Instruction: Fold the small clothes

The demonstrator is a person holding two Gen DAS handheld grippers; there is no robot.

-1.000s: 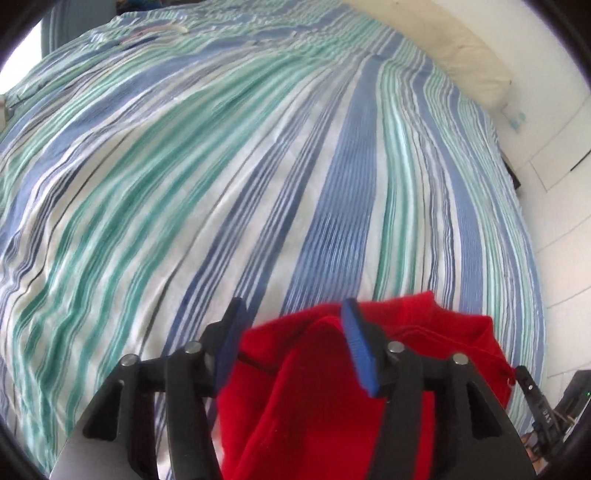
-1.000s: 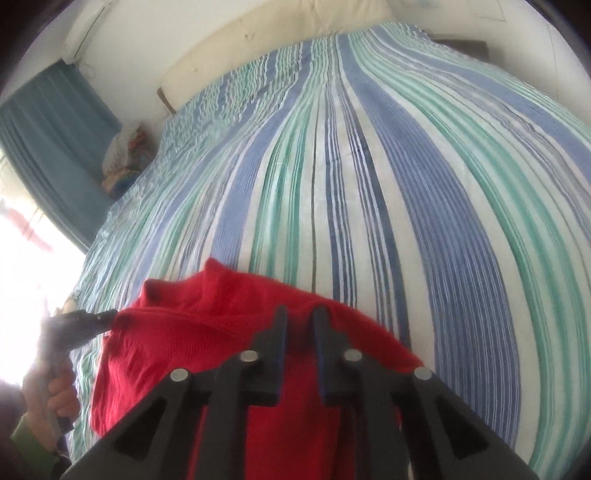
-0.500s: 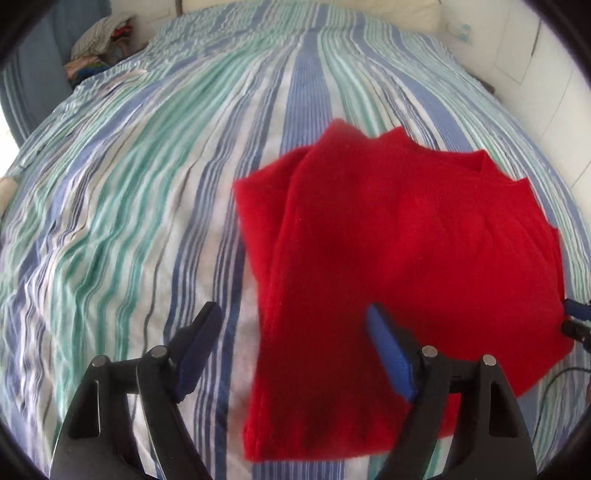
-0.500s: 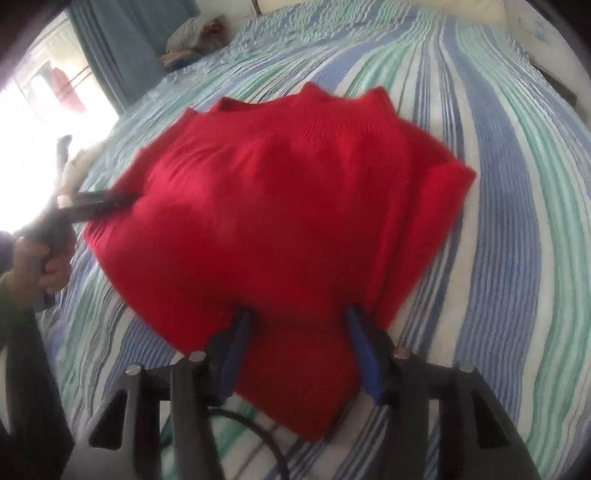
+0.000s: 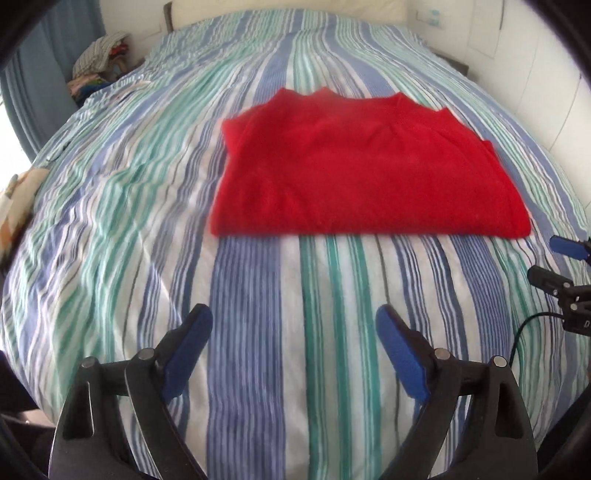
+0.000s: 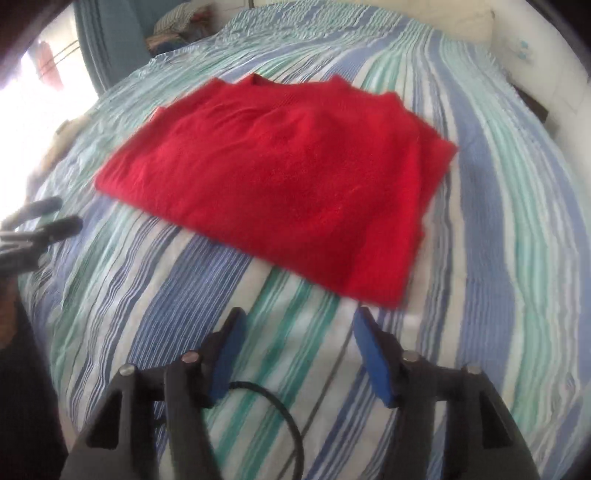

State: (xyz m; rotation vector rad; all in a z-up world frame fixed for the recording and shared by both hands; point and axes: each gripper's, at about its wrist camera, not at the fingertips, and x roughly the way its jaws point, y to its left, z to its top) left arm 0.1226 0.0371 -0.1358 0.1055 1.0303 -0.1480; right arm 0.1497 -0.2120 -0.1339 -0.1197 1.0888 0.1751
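Note:
A red knit garment (image 5: 365,170) lies folded flat on the striped bed; it also shows in the right wrist view (image 6: 280,177). My left gripper (image 5: 293,321) is open and empty, held back from the garment's near edge over bare bedspread. My right gripper (image 6: 299,321) is open and empty, just short of the garment's near right corner. The right gripper's fingers (image 5: 554,280) show at the right edge of the left wrist view. The left gripper's fingers (image 6: 48,221) show at the left edge of the right wrist view.
The striped blue, green and white bedspread (image 5: 295,350) covers the whole bed. A pile of clothes (image 5: 99,66) sits at the far left corner by a blue curtain (image 6: 110,37). A pillow (image 5: 288,9) lies at the headboard. A black cable (image 6: 280,413) loops under my right gripper.
Both grippers let go of the red garment and drew back toward the near edge of the bed. The garment now lies flat and folded on the bedspread.

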